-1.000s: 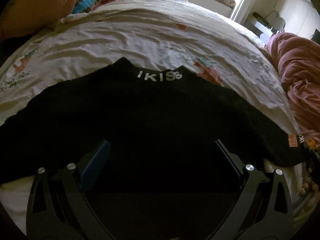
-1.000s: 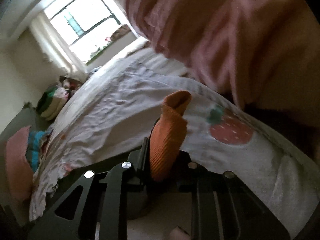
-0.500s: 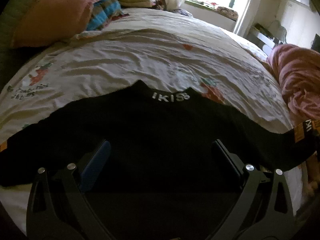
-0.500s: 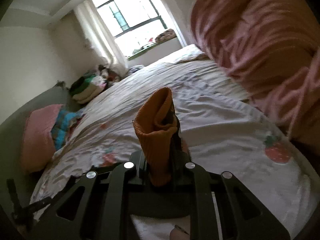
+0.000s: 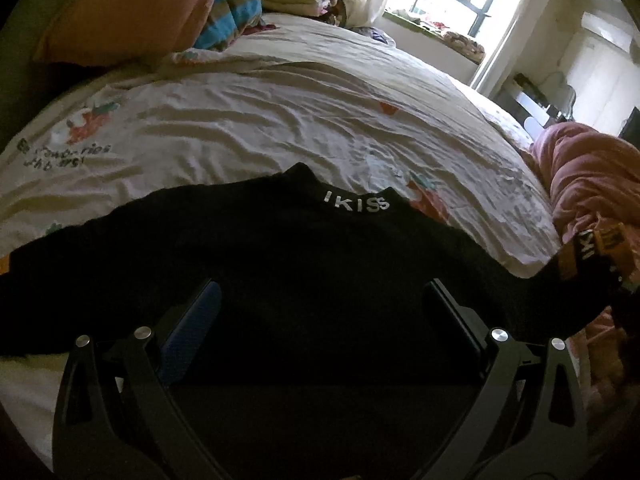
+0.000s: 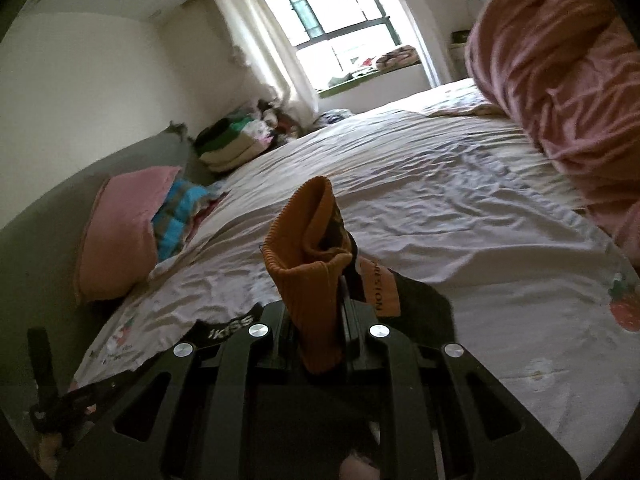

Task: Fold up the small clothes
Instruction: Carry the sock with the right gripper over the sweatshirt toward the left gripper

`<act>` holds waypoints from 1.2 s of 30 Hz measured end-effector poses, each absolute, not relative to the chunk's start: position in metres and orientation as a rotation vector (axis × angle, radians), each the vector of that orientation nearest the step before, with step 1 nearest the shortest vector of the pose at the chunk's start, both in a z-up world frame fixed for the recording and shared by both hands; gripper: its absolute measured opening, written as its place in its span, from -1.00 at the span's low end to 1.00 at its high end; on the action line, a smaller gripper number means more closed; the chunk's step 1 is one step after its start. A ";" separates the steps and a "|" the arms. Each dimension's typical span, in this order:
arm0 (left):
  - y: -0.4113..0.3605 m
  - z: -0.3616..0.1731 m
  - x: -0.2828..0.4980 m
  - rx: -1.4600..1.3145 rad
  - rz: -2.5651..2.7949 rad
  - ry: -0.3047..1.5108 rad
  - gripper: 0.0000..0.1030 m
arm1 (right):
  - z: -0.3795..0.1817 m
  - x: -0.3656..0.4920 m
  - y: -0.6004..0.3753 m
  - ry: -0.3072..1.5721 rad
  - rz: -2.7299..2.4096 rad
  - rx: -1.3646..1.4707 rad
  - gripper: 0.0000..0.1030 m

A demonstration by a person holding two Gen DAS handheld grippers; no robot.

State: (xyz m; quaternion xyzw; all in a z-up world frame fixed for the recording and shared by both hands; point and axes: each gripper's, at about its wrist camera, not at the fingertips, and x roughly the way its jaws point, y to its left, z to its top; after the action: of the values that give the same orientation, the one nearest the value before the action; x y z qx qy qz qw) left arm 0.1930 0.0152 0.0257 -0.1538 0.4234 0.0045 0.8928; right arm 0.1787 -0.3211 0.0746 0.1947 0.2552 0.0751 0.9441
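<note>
A black sweater with a white "IKISS" collar lies spread on the bed, sleeves out to both sides. My left gripper is open and empty, hovering over the sweater's body. My right gripper is shut on the sweater's orange ribbed cuff, which stands up between the fingers. That cuff also shows in the left wrist view, lifted at the right edge. The black sleeve trails from the cuff to the sweater collar.
The bed sheet is white with strawberry prints. A pink blanket is heaped on the right side. A pink pillow and folded clothes lie at the head of the bed. A window is behind.
My right gripper has lifted the orange cuff and swung left toward the bed's middle. My left gripper has tilted up, showing more of the bed, and stays open over the sweater.
</note>
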 end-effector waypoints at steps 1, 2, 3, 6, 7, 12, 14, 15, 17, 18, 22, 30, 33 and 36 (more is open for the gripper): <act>0.017 0.025 0.193 -0.327 0.009 0.881 0.83 | 0.075 0.180 -0.314 0.524 0.162 0.392 -0.70; 0.019 0.025 0.192 -0.332 0.009 0.881 0.83 | 0.076 0.181 -0.307 0.529 0.174 0.389 -0.70; 0.021 0.025 0.191 -0.339 0.006 0.879 0.83 | 0.076 0.182 -0.303 0.532 0.182 0.386 -0.70; 0.026 0.024 0.191 -0.356 0.007 0.882 0.83 | 0.076 0.184 -0.285 0.544 0.213 0.369 -0.71; 0.028 0.023 0.191 -0.362 0.006 0.885 0.83 | 0.075 0.185 -0.280 0.550 0.220 0.366 -0.71; 0.042 0.018 0.190 -0.397 0.009 0.893 0.83 | 0.069 0.192 -0.257 0.576 0.256 0.361 -0.71; 0.047 0.015 0.190 -0.414 0.006 0.898 0.83 | 0.065 0.195 -0.244 0.591 0.274 0.355 -0.71; 0.050 0.014 0.189 -0.427 0.003 0.899 0.83 | 0.064 0.197 -0.241 0.597 0.279 0.352 -0.71; 0.056 0.011 0.188 -0.461 -0.009 0.902 0.83 | 0.061 0.199 -0.228 0.613 0.298 0.343 -0.71; 0.059 0.009 0.188 -0.479 -0.017 0.905 0.83 | 0.059 0.200 -0.224 0.618 0.302 0.341 -0.71; 0.071 0.003 0.189 -0.540 -0.035 0.914 0.83 | 0.051 0.204 -0.201 0.652 0.329 0.332 -0.71; 0.087 -0.010 0.191 -0.627 -0.097 0.923 0.83 | 0.029 0.217 -0.150 0.722 0.374 0.299 -0.71; 0.089 -0.015 0.192 -0.633 -0.107 0.929 0.83 | 0.020 0.223 -0.133 0.750 0.386 0.283 -0.71; 0.093 -0.023 0.193 -0.663 -0.117 0.949 0.83 | 0.011 0.229 -0.118 0.778 0.392 0.270 -0.66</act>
State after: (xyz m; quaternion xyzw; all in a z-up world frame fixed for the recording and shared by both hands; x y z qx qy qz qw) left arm 0.1931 0.0933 -0.0228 -0.3131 0.4480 -0.0551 0.8356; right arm 0.2290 -0.1176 0.0113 0.1303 0.3758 0.1890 0.8978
